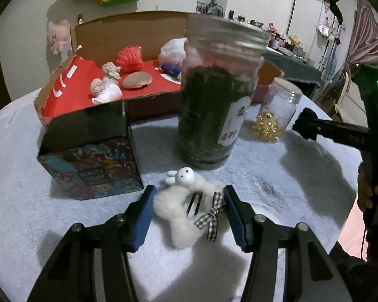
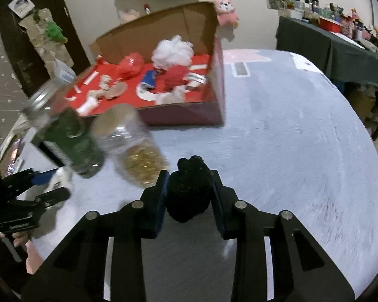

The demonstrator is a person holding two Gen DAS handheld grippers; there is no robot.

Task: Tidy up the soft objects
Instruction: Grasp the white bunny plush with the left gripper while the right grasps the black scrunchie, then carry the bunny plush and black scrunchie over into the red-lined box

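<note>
While the left tool (image 1: 187, 216) sits open around a fluffy white sheep toy (image 1: 186, 209) on the pale blue desk (image 1: 277, 176), the right tool (image 2: 190, 196) grips a black fuzzy lump (image 2: 189, 191), the red-lined cardboard box (image 2: 163, 75) of soft items beyond.

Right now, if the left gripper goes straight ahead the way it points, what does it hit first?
The white fluffy rabbit toy, which already lies between the open left gripper fingers. Beyond it, the jar of dark green leaves stands roughly in line, though depth is hard to judge.
</note>
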